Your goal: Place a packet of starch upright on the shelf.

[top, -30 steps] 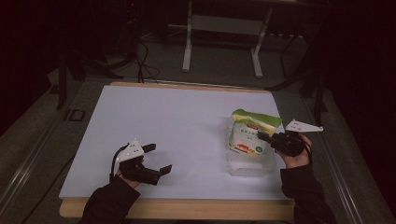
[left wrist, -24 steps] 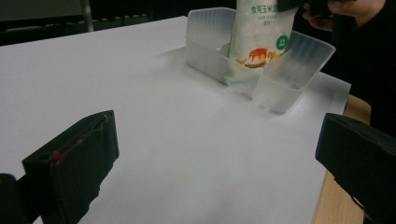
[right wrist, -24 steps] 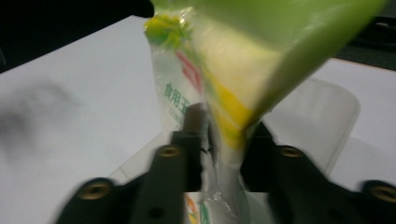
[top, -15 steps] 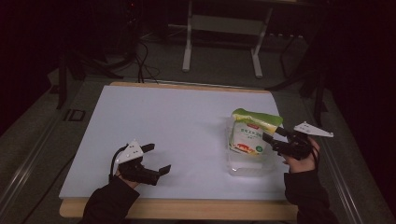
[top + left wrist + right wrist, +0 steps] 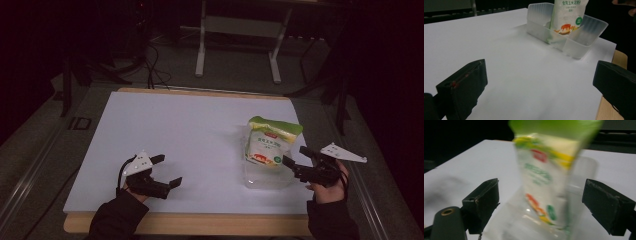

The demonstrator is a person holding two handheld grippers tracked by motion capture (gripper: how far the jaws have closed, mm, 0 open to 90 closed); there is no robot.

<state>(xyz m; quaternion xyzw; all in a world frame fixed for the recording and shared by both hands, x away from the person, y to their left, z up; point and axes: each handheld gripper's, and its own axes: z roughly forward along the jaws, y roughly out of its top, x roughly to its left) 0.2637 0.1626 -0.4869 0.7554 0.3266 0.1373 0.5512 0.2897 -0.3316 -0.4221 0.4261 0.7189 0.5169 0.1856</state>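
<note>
We see a green-topped pouch (image 5: 270, 142) standing upright inside a clear plastic tub (image 5: 265, 177) near the right side of the white counter (image 5: 175, 130). The right hand-held gripper (image 5: 295, 161) sits just beside the tub on its right; its jaws have just been opening and now stand wide apart, released, with nothing pressed between them. In the right gripper view the pouch (image 5: 544, 170) appears blurred ahead of the spread jaws, apart from both pads. The left hand-held gripper (image 5: 167, 170) rests near the front left edge of the counter, well apart from the tub, its jaws spread and holding nothing. In the left gripper view the tub (image 5: 584, 32) and the pouch (image 5: 567, 15) stand farther off.
</note>
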